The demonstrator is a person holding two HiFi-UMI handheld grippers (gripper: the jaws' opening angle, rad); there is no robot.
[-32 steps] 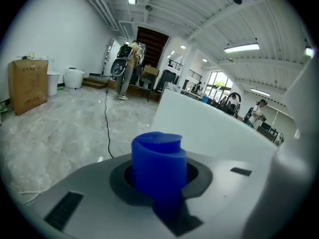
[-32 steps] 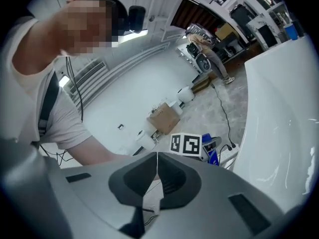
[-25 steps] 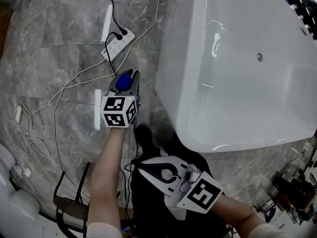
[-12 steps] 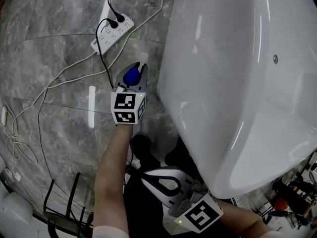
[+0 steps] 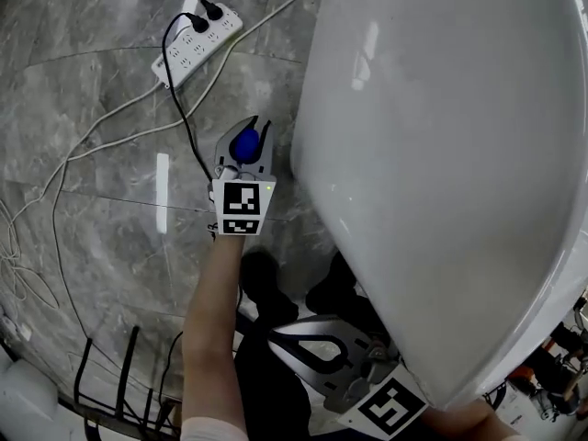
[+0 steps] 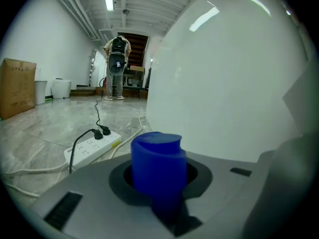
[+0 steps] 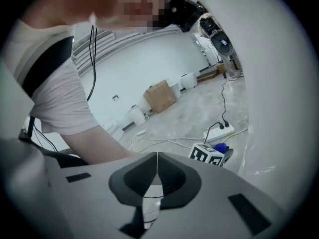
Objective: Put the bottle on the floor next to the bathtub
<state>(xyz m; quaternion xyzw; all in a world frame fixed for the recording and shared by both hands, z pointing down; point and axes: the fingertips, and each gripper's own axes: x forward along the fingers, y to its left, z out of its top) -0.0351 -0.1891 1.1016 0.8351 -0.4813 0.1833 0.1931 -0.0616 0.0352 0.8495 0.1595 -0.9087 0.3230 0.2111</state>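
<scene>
Left gripper [image 5: 250, 129] is clamped on the small bottle with a round blue plastic top [image 5: 243, 143]. In the left gripper view the grey jaws close round its neck and the blue cap [image 6: 158, 158] stands up through the notch between them, with the body hidden below. The bottle is over the grey marble-tile floor [image 5: 92, 228], just beside the outer wall of the glossy white bathtub [image 5: 441, 154], near the tub's rounded end. Can't tell whether its base touches the floor. My left jaw tips point toward the white multi-socket power strip [image 5: 195, 37], which lies further out on the floor with two black plugs in it. Black and white cables [image 5: 110, 127] trail off toward the left edge of the head view. Right gripper [image 5: 276, 335] is clenched on nothing: its own view shows both jaws meeting along one seam. It sits low by my legs, close under the tub wall, apart from the bottle.
</scene>
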